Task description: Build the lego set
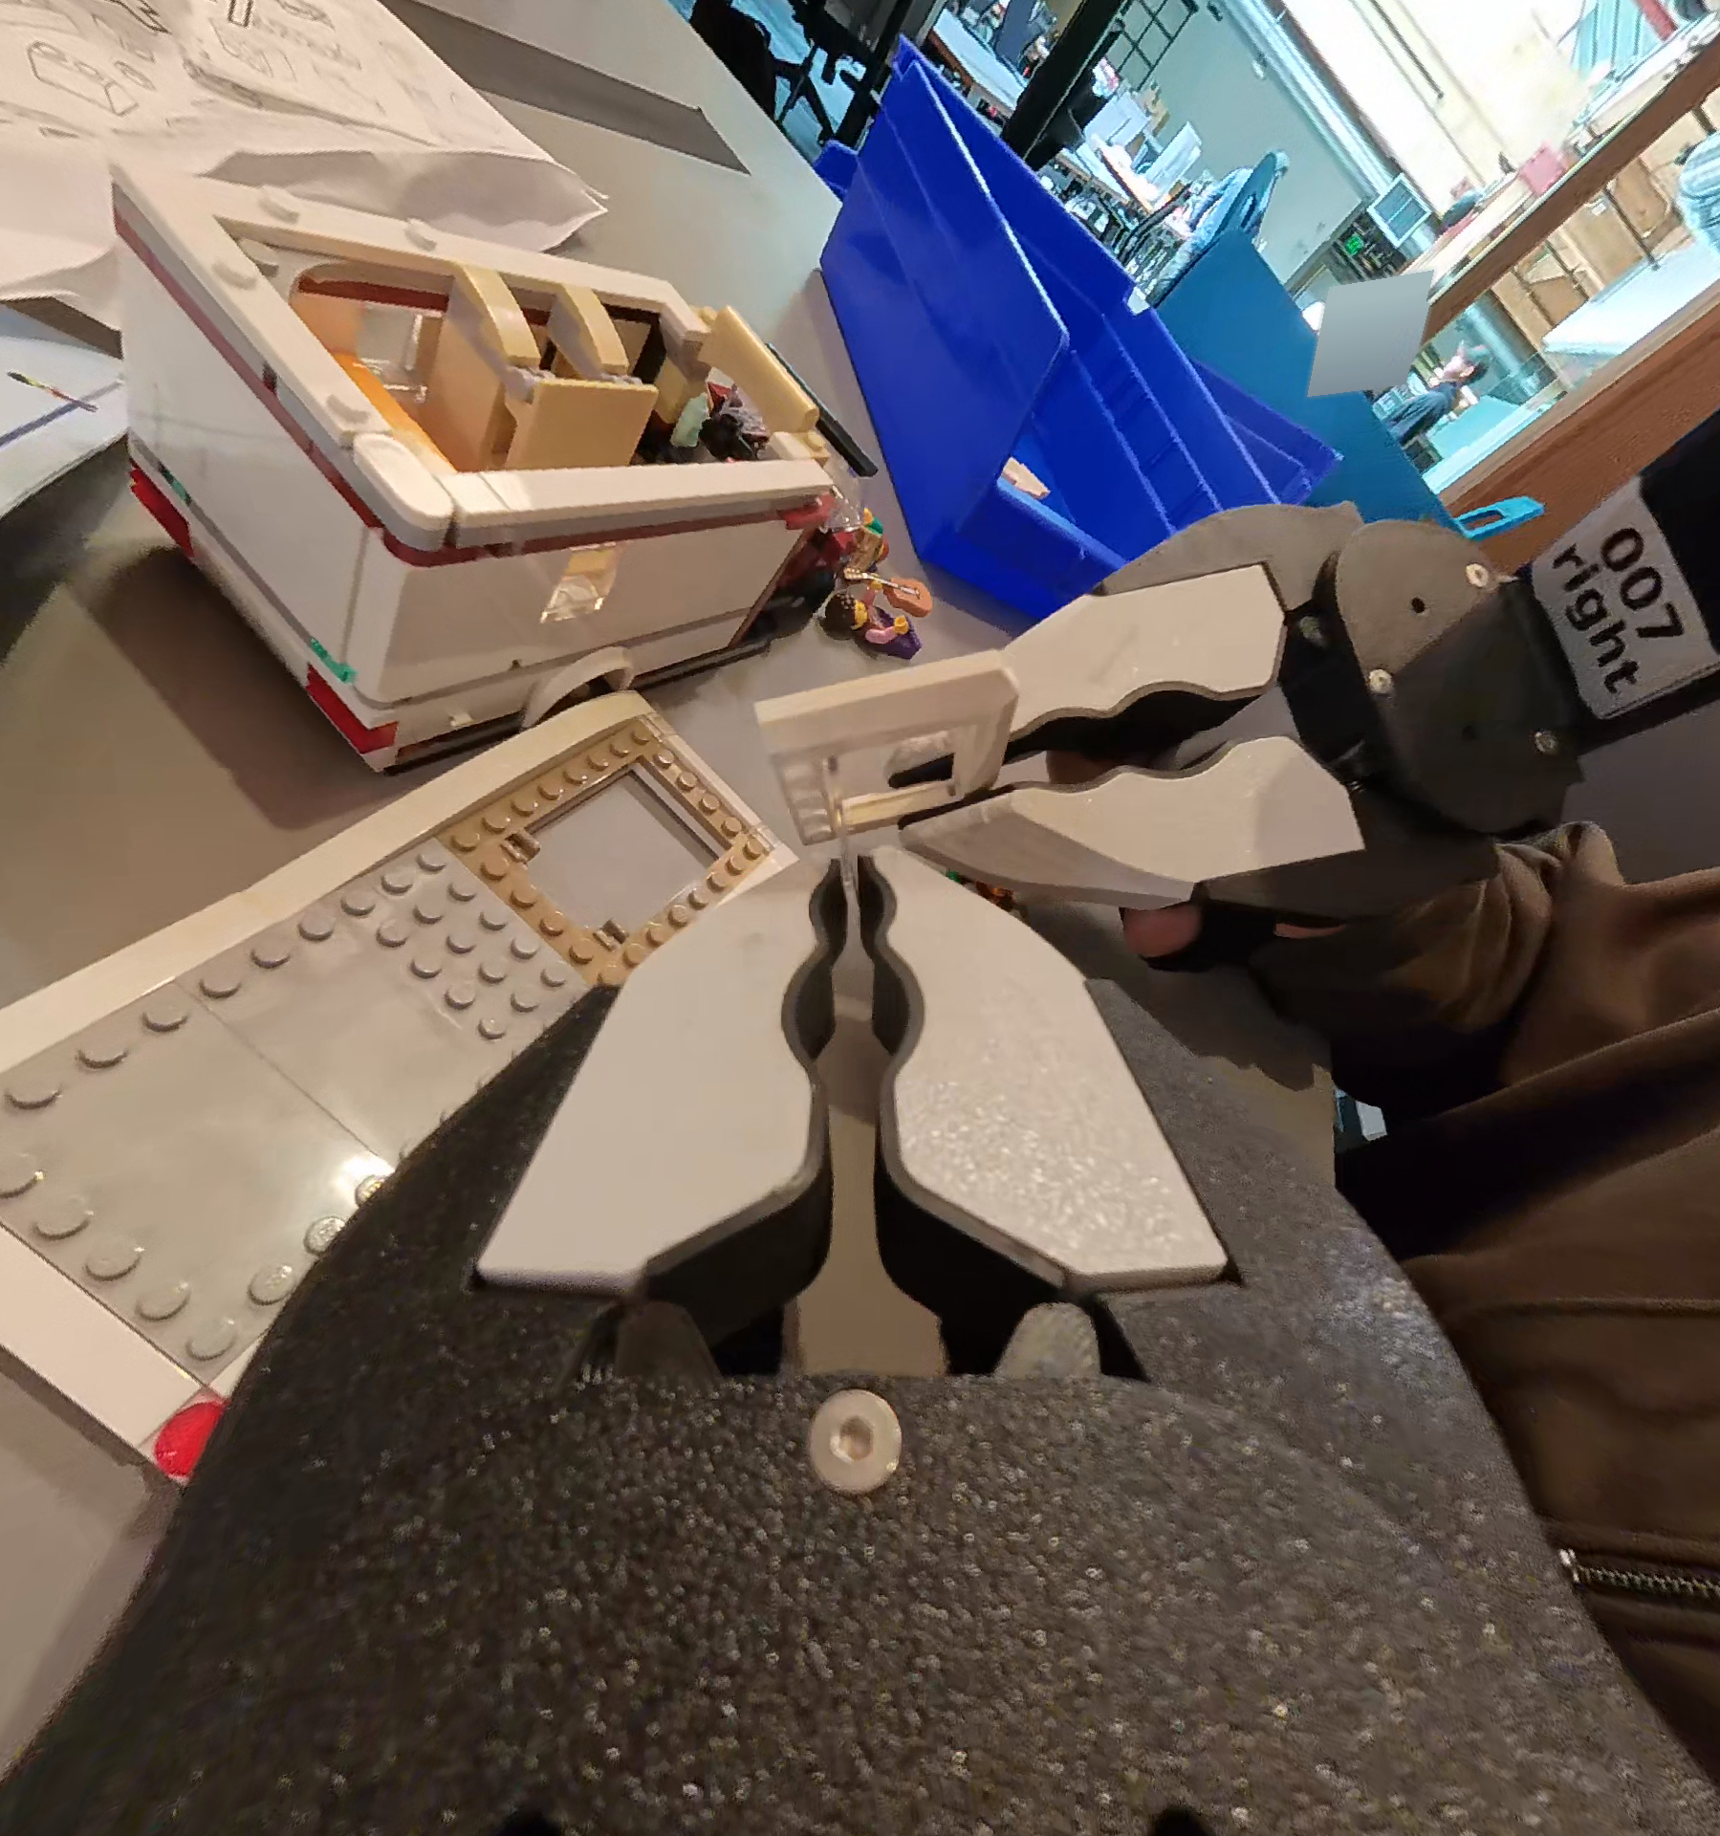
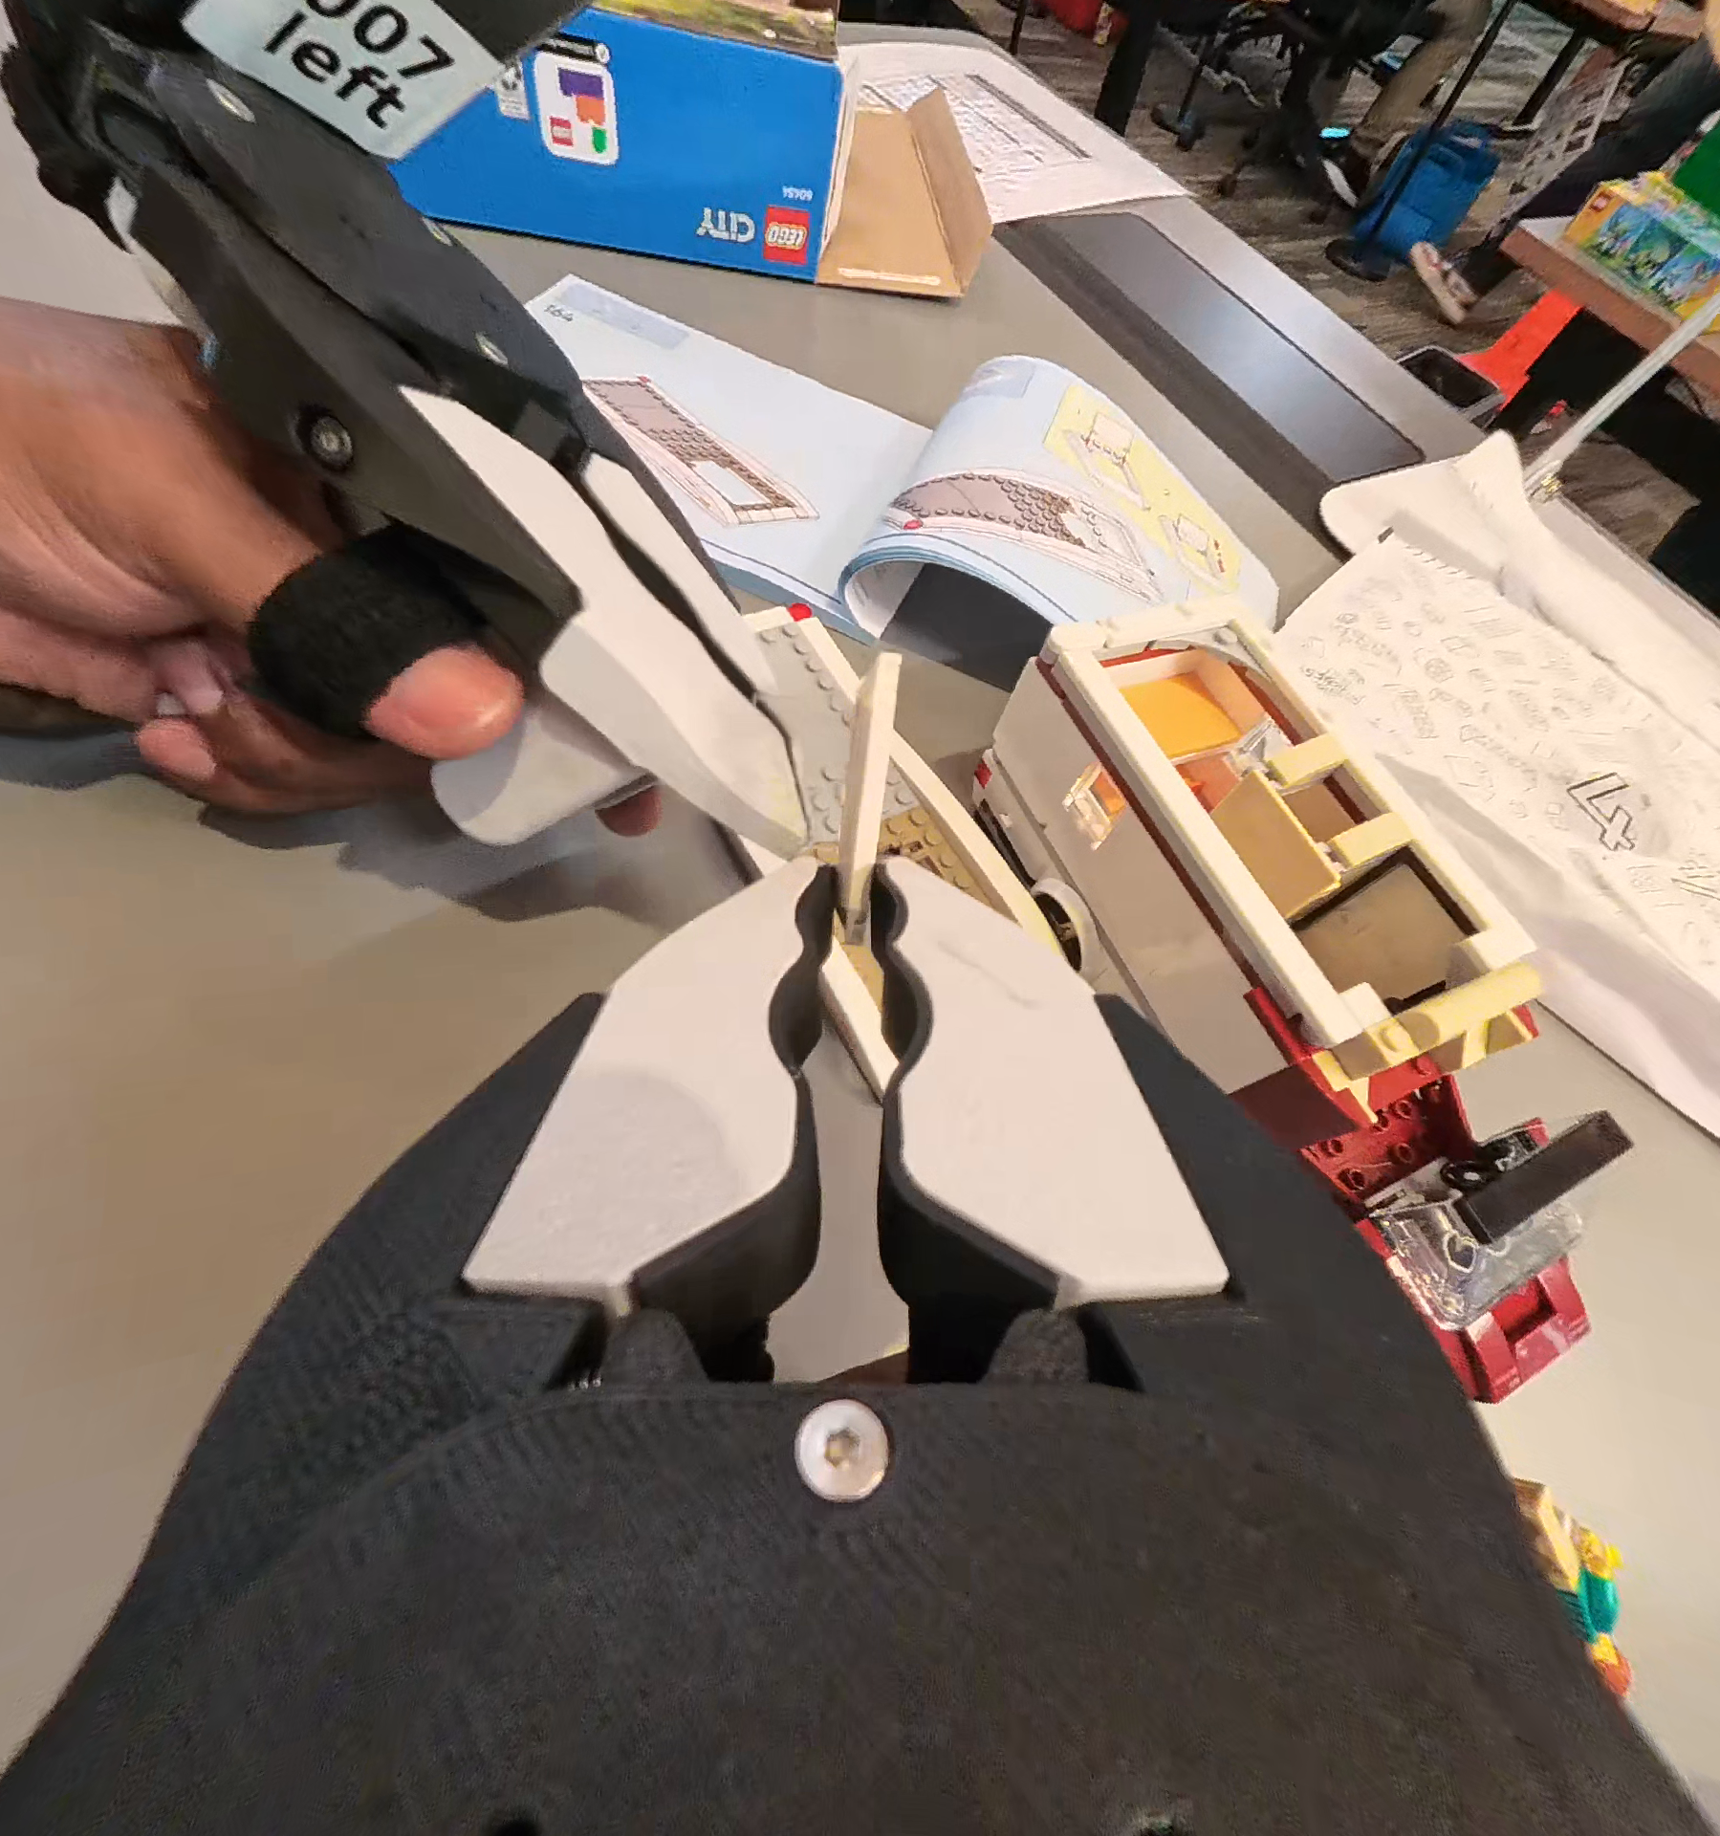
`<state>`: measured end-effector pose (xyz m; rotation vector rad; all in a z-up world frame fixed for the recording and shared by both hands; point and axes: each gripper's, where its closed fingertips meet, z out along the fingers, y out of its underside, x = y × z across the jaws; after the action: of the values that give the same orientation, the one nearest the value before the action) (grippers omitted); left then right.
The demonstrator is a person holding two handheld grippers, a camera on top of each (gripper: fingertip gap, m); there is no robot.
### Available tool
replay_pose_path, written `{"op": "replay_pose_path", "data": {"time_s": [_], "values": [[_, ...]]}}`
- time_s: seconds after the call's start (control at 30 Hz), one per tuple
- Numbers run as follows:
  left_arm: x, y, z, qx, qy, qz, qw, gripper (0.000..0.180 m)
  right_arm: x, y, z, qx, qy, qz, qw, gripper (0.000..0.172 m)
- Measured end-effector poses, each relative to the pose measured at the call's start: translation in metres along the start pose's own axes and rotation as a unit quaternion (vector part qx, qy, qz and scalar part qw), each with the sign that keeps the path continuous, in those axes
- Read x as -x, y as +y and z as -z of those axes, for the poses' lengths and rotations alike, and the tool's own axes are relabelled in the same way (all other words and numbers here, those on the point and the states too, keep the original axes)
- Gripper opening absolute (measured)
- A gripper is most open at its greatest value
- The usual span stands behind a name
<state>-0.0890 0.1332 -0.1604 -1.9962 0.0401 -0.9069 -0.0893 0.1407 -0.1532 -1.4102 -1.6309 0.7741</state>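
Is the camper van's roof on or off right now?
Off. The van is open-topped, its seats showing, and the studded roof panel lies flat on the table beside it.

We see even, soft indoor light, with bright daylight blown out in the windows [image 1: 1571,169] at the left view's upper right. Shadows on the worktop [image 2: 140,1043] are faint and diffuse. Wide-angle bending curves the edges; the hand [image 2: 91,556] is motion-blurred.

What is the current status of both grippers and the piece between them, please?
Right gripper shut on white window frame. Left gripper shut on its clear pane. Roof panel and camper below, untouched.
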Motion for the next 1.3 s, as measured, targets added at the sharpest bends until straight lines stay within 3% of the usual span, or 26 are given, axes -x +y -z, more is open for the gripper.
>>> {"op": "replay_pose_path", "data": {"time_s": [0.27,0.53,0.77,1.1,1.3], "values": [[0.003,0.002,-0.001,0.007,-0.028,-0.008,1.000,0.003,0.000,0.003,-0.003,0.018,0.045,0.053,0.997,0.007],[-0.007,-0.004,0.000,-0.001,-0.017,-0.027,0.999,0.018,-0.009,0.004,-0.003,0.013,0.058,0.014,0.998,0.006],[-0.013,-0.015,0.006,-0.033,0.002,-0.030,0.999,0.015,-0.017,0.002,0.000,-0.004,0.037,-0.060,0.997,0.006],[-0.012,-0.017,0.004,-0.046,-0.028,-0.069,0.996,0.005,-0.011,-0.002,-0.001,-0.011,0.039,-0.036,0.999,0.006],[-0.006,-0.014,0.004,-0.034,-0.067,-0.092,0.993,0.007,-0.009,0.001,-0.004,-0.001,0.047,-0.018,0.999,0.006]]}}
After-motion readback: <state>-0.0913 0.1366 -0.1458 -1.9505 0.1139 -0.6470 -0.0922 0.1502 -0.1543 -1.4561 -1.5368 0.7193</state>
